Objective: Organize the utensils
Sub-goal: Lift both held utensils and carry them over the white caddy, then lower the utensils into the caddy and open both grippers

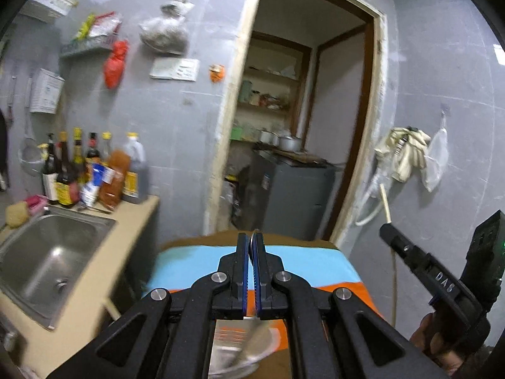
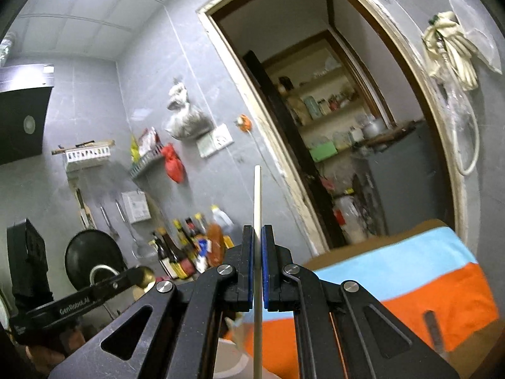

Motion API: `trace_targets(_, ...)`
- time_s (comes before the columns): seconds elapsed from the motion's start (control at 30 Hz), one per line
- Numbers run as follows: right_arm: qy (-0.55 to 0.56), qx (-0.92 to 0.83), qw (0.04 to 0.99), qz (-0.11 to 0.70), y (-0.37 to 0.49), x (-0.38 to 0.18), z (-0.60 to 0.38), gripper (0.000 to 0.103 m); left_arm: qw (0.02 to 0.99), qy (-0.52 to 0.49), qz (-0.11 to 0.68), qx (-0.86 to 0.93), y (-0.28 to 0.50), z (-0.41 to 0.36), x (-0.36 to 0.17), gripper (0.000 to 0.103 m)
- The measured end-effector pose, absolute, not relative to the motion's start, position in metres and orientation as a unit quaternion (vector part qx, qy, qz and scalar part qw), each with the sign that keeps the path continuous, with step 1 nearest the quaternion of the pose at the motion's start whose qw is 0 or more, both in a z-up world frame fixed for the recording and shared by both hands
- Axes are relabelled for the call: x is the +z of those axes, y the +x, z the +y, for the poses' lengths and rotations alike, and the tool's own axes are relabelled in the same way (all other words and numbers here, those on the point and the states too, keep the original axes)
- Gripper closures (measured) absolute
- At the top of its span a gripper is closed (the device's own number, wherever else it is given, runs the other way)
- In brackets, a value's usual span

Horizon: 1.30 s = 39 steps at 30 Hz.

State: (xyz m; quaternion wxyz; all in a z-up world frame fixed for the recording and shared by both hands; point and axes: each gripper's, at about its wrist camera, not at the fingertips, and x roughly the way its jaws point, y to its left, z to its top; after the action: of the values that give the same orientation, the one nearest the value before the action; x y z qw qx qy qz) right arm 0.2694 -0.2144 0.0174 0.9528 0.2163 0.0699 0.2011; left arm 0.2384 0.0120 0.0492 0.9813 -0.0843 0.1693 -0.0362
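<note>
In the left wrist view my left gripper [image 1: 252, 237] is shut on a thin metal spoon [image 1: 257, 338]. Its handle end pokes out between the blue pads and its blurred bowl hangs below the jaws. At the right edge is my right gripper [image 1: 387, 230], with a cream chopstick [image 1: 385, 202] sticking up from its tip. In the right wrist view that right gripper [image 2: 258, 230] is shut on the chopstick [image 2: 257, 195], which stands upright through the jaws. At the left, my left gripper [image 2: 139, 277] shows a rounded metallic end at its tip. Both grippers are raised above the blue and orange cloth [image 1: 195, 262] on the table.
A steel sink [image 1: 53, 252] is set in the counter at left, with sauce bottles [image 1: 91, 170] behind it. A black wok [image 2: 94, 259] stands by the wall. An open doorway leads to a grey fridge [image 1: 293, 195]. A pale container [image 2: 227, 360] lies below the right gripper.
</note>
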Motion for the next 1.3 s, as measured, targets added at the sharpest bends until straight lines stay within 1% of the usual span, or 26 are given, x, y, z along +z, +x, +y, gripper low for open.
trace_targets(0.2,0.222,0.204,0.953,0.039,0.279,0.026,-0.162,0.099,0.983,-0.086,0.158,0.019,0.23,0.071,0.052,0.1)
trace_targets(0.5,0.222,0.168,0.96,0.02,0.295,0.004,-0.117,0.099,0.982,-0.066,0.157,0.08,0.235,0.12,0.034,0.1)
trace_targets(0.73,0.217,0.156,0.964,0.011,0.298,-0.016,-0.105,0.099,0.981,-0.052,0.163,0.095,0.246,0.128,0.011,0.1)
trace_targets(1.07,0.224,0.144,0.964,0.019,0.3,-0.039,-0.101,0.099,0.982,-0.031,0.163,0.094,0.249,0.115,-0.01,0.1)
trace_targets(1.3,0.219,0.149,0.964,0.007,0.296,-0.039,-0.099,0.099,0.982,-0.031,0.164,0.089,0.249,0.113,-0.017,0.1)
